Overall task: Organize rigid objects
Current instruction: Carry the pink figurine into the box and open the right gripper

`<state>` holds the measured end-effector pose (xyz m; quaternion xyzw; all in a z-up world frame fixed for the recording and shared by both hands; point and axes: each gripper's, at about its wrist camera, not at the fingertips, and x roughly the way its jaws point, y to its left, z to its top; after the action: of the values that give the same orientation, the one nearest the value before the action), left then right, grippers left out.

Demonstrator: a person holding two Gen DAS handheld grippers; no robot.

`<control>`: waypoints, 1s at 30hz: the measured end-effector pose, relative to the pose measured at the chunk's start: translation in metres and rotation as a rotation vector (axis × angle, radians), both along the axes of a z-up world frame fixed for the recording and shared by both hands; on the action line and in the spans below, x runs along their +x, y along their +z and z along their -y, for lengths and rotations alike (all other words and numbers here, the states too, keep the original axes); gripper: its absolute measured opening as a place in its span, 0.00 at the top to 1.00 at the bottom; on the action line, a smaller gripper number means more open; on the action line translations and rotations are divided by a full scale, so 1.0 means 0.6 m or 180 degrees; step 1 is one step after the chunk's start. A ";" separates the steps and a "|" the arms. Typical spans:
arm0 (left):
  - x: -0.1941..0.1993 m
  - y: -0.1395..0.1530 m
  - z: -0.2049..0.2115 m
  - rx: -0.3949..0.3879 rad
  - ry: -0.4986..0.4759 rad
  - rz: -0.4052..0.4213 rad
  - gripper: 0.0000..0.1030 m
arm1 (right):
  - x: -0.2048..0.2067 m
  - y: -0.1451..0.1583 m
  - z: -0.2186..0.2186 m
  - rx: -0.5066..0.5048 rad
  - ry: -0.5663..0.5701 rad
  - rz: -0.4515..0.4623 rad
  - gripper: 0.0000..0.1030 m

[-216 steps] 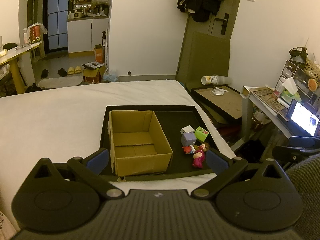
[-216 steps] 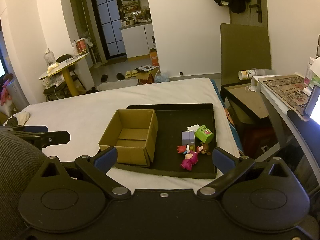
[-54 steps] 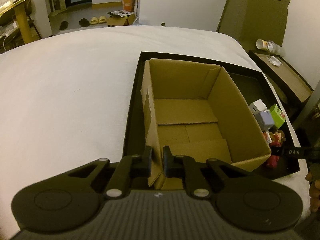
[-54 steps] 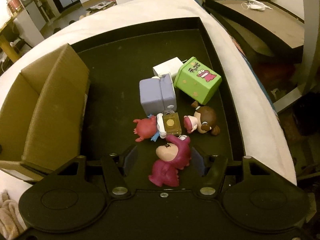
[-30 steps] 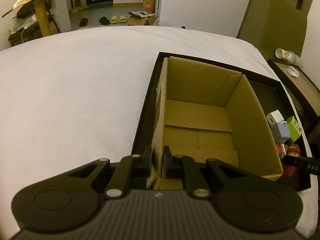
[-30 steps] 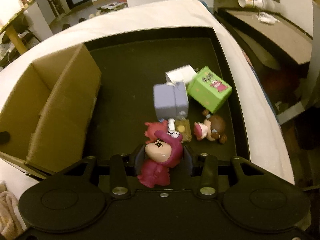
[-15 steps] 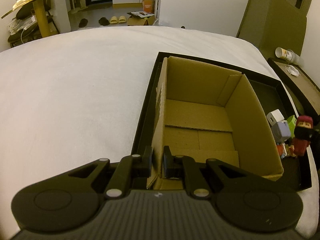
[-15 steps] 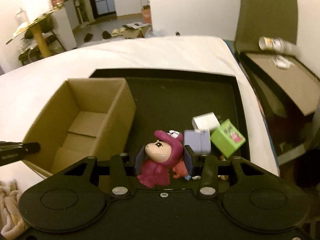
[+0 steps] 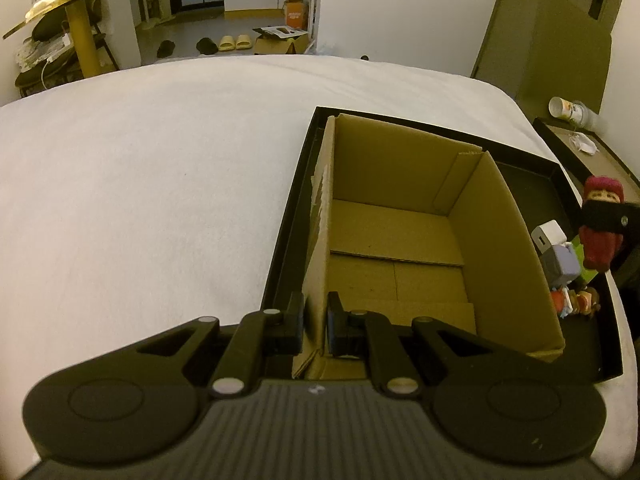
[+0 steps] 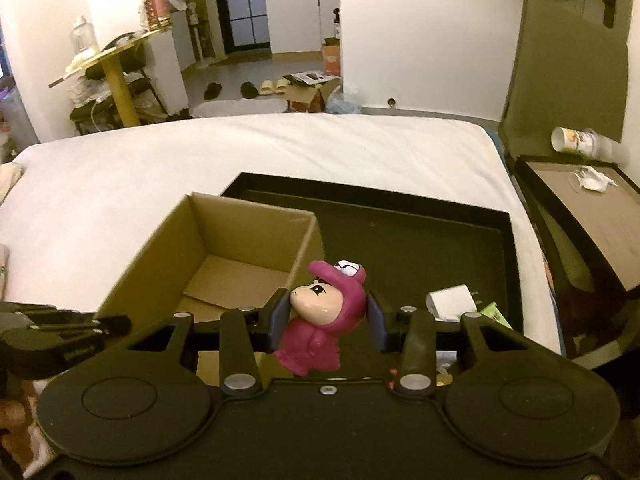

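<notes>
Magenta figurine (image 10: 320, 320) is sitting pinched between the pads of my right claw (image 10: 326, 322), lifted clear of the black tray (image 10: 508, 240) and hanging just beside the right wall of the cardboard box (image 10: 168, 248). My left claw (image 9: 316, 328) is clamping narrowly on the box's near left corner at about 6 o'clock in its view. The box is standing open in the tray's left half, on the white bed (image 9: 160, 180). At 3 o'clock from the box, a white block (image 9: 549, 236), a lavender cube (image 9: 562, 265) and small figures (image 9: 574, 300) are lying clustered on the tray floor, below the raised figurine.
</notes>
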<state>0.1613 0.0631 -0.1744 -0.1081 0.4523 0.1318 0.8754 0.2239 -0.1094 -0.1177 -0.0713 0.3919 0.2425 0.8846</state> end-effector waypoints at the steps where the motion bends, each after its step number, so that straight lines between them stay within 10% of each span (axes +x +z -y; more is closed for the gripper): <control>1: 0.000 0.000 -0.001 -0.0008 0.0005 -0.0003 0.90 | 0.001 0.003 -0.003 0.0007 0.0006 0.0014 0.60; 30: -0.011 -0.004 -0.011 -0.0110 0.0082 0.0061 0.90 | 0.006 -0.015 -0.111 0.0066 0.0550 -0.0058 0.60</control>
<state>0.1549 0.0699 -0.1769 -0.1303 0.4447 0.1342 0.8759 0.2274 -0.0427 -0.1268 -0.0935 0.3898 0.3226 0.8575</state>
